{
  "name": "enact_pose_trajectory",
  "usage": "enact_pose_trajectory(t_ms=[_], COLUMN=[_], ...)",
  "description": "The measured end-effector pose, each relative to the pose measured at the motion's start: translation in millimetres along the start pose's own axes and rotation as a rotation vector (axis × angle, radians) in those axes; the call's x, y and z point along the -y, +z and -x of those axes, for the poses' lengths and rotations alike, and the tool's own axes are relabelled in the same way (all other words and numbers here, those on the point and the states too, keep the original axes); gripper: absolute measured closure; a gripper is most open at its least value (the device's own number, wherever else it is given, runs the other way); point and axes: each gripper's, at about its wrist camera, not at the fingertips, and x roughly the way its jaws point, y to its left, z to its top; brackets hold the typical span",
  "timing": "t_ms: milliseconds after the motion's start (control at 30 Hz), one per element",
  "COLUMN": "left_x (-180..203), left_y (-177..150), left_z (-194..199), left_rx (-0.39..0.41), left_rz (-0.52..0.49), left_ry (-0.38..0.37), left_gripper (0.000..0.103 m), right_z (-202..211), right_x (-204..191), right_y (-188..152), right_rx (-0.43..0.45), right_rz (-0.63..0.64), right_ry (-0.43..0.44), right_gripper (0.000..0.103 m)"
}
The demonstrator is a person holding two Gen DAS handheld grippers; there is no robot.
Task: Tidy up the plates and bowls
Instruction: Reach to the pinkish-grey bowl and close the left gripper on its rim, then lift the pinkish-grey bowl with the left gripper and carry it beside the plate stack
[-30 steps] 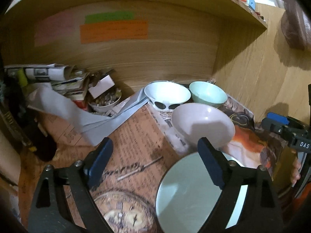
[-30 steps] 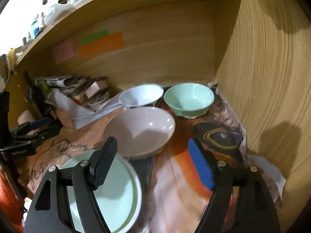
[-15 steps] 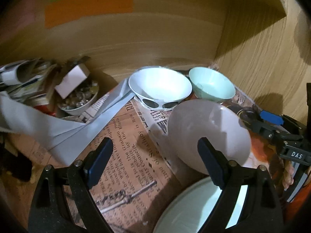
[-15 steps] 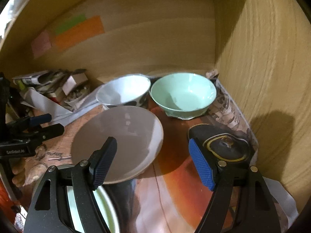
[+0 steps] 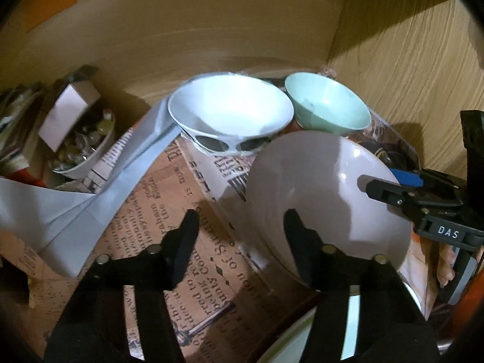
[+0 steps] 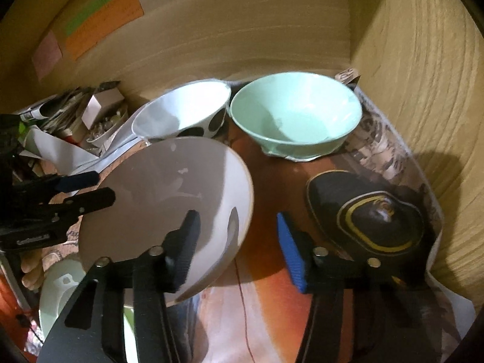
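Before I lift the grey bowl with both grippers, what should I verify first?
1. Left gripper straddles the rim of the grey bowl: ok; its fingers have just been closing, with the rim between them.
2. Right gripper straddles the opposite rim: ok; its fingers have also just been closing.
3. Fingers pressing on the rim: not ok; gaps remain on both grippers.
4. Grey bowl clear of the spotted white bowl: cannot tell; they overlap in both views.
5. Mint bowl empty: ok.
6. Grey bowl free of the pale green plate beneath: cannot tell.
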Motion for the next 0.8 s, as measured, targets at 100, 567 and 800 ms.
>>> enact_pose_trajectory(t_ms=[100, 567, 800], left_x=[-1, 18, 28], left_y=[1, 1, 4], left_z=[-6, -6, 3], left_rx=[-0.029, -0.030, 0.005], left_rz=[0.011, -0.054, -0.076], left_ry=[-0.037, -0.027, -0.011], left_gripper=[0.061, 0.083, 0.083], right_z=[-5, -8, 9], right_x=[0, -7, -6], right_y=[-2, -4, -5], right_rx=[-0.022, -0.018, 0.031], right_rz=[-0.009, -0.013, -0.024], right_ry=[0.028, 0.041, 0.025], right_gripper=[0.067, 0.079, 0.079])
